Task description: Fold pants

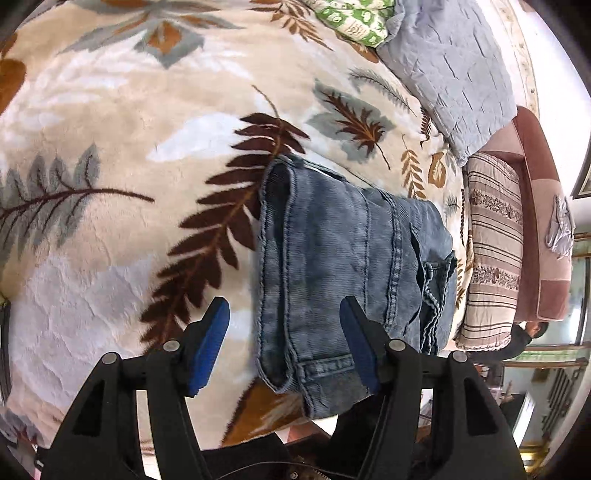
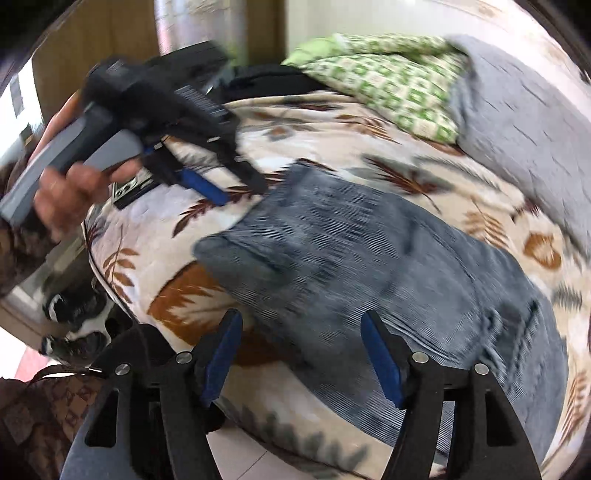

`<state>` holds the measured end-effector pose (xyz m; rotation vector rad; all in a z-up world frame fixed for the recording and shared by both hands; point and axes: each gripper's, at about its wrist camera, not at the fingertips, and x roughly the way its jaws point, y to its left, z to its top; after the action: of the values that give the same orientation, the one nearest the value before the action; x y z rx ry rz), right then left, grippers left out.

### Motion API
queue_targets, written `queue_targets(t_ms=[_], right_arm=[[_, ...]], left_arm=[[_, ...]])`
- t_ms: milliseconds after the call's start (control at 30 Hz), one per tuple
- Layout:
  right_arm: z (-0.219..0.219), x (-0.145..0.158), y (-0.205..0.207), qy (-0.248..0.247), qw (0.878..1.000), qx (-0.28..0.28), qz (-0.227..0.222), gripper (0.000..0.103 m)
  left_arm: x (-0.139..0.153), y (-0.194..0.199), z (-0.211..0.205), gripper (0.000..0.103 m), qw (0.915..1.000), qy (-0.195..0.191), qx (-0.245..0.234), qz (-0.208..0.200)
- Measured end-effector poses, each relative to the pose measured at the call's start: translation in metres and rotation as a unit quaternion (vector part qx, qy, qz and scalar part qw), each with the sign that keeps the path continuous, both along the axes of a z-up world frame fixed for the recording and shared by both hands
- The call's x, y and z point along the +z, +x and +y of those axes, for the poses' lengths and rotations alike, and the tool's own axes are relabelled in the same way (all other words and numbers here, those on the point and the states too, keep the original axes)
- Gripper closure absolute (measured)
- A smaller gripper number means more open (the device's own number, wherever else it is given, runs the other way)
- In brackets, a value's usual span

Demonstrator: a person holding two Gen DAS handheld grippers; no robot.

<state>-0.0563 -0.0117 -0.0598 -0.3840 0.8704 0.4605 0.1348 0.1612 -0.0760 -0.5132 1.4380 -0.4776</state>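
Observation:
Blue denim pants (image 1: 343, 258) lie folded in a compact stack on a leaf-patterned blanket (image 1: 110, 147). My left gripper (image 1: 284, 325) is open and empty, its blue pads above the near end of the stack. In the right wrist view the pants (image 2: 369, 266) are blurred by motion. My right gripper (image 2: 301, 343) is open and empty over their near edge. The left gripper (image 2: 240, 192) also shows there, held in a hand at the pants' far left corner, not touching them.
A grey quilted pillow (image 1: 450, 74) and a green patterned cushion (image 1: 354, 18) lie at the far end of the bed. A striped cushion (image 1: 495, 251) and a brown headboard (image 1: 543, 240) are to the right. The bed edge (image 2: 122, 295) drops to the floor at left.

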Motion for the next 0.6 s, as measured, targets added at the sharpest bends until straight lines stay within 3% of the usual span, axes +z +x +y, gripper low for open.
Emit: queue_targets(t_ms=[300, 500, 600], right_arm=[[0.057, -0.040, -0.009, -0.129, 0.989, 0.024, -0.065, 0.034], [0.074, -0.056, -0.007, -0.180, 0.978, 0.023, -0.106, 0.033], [0.075, -0.056, -0.003, -0.183, 0.975, 0.016, -0.121, 0.036]], left_arm=[[-0.012, 0.033, -0.004, 0.040, 0.9993, -0.034, -0.016, 0.009], [-0.014, 0.054, -0.001, 0.036, 0.9988, -0.046, -0.014, 0.004], [-0.017, 0.064, -0.005, 0.026, 0.9979, -0.060, -0.024, 0.002]])
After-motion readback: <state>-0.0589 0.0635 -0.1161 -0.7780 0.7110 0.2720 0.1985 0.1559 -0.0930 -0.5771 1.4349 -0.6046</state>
